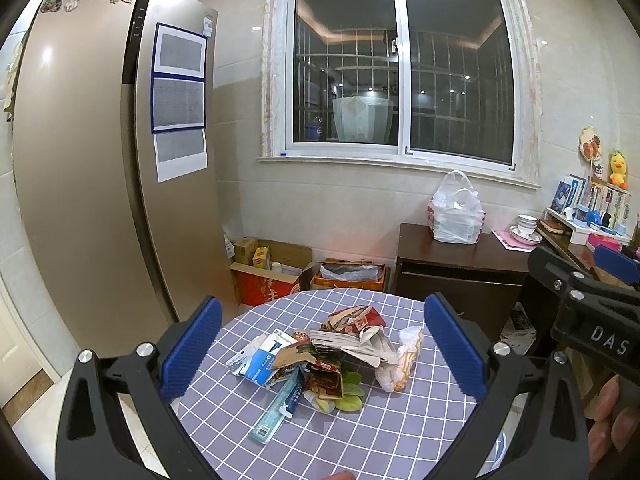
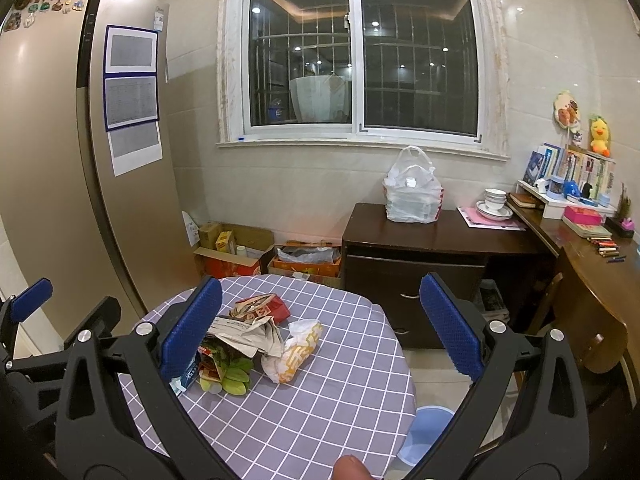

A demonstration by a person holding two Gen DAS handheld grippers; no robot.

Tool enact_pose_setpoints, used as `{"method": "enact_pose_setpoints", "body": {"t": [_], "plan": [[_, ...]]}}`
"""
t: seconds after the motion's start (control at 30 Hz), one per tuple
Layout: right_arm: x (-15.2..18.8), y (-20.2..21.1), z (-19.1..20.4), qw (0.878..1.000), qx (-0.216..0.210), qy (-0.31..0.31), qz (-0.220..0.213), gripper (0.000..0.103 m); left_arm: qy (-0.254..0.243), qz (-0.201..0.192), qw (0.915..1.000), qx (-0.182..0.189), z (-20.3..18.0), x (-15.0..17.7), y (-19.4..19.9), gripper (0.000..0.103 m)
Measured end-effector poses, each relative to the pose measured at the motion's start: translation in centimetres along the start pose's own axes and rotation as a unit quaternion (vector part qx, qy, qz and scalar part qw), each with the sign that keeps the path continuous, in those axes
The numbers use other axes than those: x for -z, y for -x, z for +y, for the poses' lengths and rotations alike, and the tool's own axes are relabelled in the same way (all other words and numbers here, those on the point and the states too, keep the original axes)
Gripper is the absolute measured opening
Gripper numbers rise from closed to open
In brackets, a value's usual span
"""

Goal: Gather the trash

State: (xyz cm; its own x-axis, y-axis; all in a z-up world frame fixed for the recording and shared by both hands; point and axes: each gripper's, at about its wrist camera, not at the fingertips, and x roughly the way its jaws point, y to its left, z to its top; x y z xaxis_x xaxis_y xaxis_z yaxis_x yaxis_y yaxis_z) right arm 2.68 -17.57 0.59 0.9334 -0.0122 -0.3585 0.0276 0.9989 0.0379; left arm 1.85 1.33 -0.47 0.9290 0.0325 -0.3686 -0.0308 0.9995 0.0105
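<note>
Left gripper point(image 1: 320, 354) spread wide, nothing between its blue pads — hanging above the near edge of the round surface point(image 1: 360, 432) with its lilac checked cloth. Right gripper point(image 2: 320, 328) likewise released and empty, over the same surface, just right of the left one. The trash pile point(image 1: 320, 360) sits near the middle of the cloth: a blue-and-white carton point(image 1: 260, 358) at its left, crumpled newspaper point(image 1: 360, 344) on top, a red wrapper point(image 1: 356, 316) at the far side, green leaves point(image 1: 352, 394) toward the near side, and a white-and-yellow bag point(image 1: 400, 364) touching the pile's right edge. On the floor beside the surface, a pale blue bin point(image 2: 424, 432). Farther off, a dark cabinet point(image 2: 420, 264) carrying a white plastic bag point(image 2: 414, 192); cardboard boxes point(image 2: 240, 252) along the wall, a gold fridge point(image 2: 52, 168) at left.
</note>
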Motion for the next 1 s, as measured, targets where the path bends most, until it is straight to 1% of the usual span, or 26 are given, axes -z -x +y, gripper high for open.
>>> {"method": "enact_pose_setpoints", "body": {"t": [0.33,0.57,0.77,0.9,1.0], "plan": [[0.0,-0.3,-0.1,1.000,0.000,-0.001,0.003,0.097,0.001,0.004,1.0000,-0.001,0.2,-0.1,-0.4,0.099],[0.2,-1.7,-0.3,1.000,0.003,-0.002,0.015,0.097,0.005,0.017,0.9998,-0.002,0.5,0.2,-1.6,0.099],[0.1,-2.0,-0.3,1.000,0.004,-0.001,0.017,0.097,0.006,0.018,0.9998,-0.004,0.6,0.2,-1.9,0.099],[0.4,-3.0,-0.6,1.000,0.007,-0.002,0.025,0.097,0.012,0.030,0.9995,-0.004,0.9,0.4,-2.7,0.099],[1.0,-4.2,-0.8,0.999,0.012,-0.002,0.039,0.097,0.011,0.042,0.9990,-0.007,1.4,1.1,-3.6,0.099]]}}
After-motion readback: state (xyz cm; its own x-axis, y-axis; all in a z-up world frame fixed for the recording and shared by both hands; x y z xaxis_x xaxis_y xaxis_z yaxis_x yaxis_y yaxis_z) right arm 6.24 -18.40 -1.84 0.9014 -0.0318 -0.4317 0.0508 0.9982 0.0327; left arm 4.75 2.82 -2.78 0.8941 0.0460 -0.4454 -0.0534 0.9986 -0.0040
